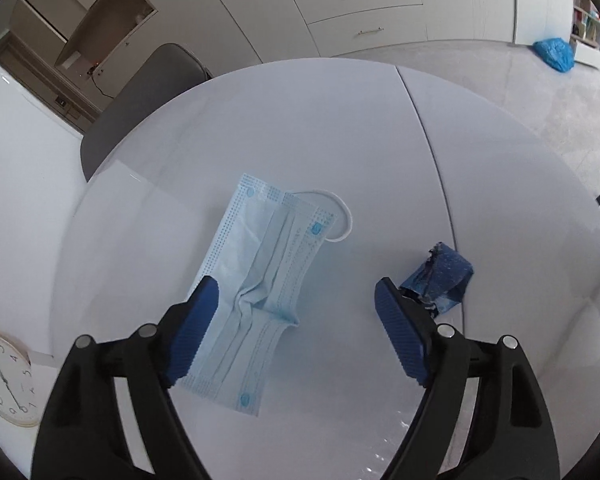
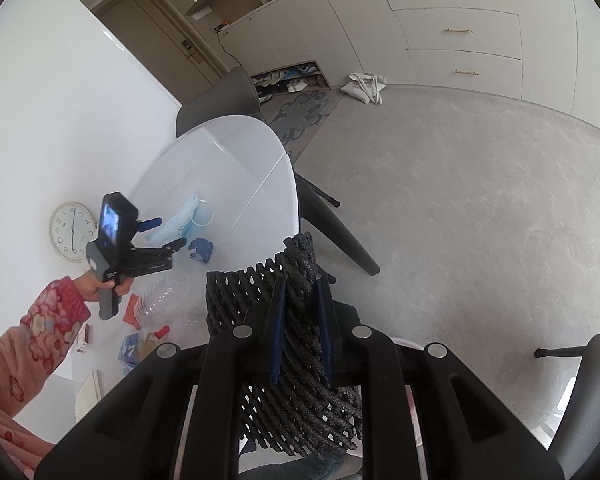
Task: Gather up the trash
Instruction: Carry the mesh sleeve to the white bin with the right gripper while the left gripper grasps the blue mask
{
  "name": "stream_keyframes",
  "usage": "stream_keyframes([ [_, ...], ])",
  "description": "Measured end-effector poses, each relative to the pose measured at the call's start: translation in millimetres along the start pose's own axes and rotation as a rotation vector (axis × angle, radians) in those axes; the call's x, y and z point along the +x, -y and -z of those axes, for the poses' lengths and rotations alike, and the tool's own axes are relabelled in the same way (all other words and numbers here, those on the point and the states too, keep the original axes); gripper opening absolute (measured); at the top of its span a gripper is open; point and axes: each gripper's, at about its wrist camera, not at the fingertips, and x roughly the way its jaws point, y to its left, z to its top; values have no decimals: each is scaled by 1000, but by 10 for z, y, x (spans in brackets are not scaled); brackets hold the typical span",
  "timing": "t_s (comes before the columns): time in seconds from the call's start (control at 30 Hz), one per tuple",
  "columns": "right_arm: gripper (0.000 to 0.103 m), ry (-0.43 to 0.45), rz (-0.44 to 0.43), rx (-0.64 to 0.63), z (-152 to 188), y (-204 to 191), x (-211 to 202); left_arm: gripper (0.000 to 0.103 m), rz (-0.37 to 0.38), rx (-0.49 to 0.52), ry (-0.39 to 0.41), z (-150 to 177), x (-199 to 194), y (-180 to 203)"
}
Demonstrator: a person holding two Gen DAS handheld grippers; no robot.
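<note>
Over the white table, as the left wrist camera shows it, the left gripper points downward with its two blue-padded fingers spread wide apart and gripping nothing. A light blue face mask lies flat on the tabletop beneath it; the left finger overlaps the mask's left edge in the picture, though whether it touches cannot be told. Just beyond the right finger sits a crumpled dark blue wrapper, apart from the mask. A grey chair stands at the table's far side, and a wall clock shows at lower left.

From the right wrist camera, the right gripper is held off the table's edge, above the grey floor, its fingers clamped together on a black foam mesh sleeve that stands up between them. To the left, the person's hand, in a pink floral sleeve, grasps the other gripper's handle and aims it across the tabletop toward the mask and wrapper. A clear plastic bottle and small scraps of packaging lie nearer on the table.
</note>
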Motion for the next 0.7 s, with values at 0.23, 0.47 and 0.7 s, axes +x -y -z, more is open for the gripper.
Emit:
stream_keyframes([
  [0.23, 17, -5, -5, 34, 122, 65, 9, 5, 42, -55, -72, -65, 349, -247],
  [0.47, 17, -42, 11, 37, 261, 103, -41, 2, 97, -212, 39, -55, -302, -478],
  [0.7, 19, -175, 142, 2, 680, 295, 268, 2, 163, -342, 205, 104, -1716, -204],
])
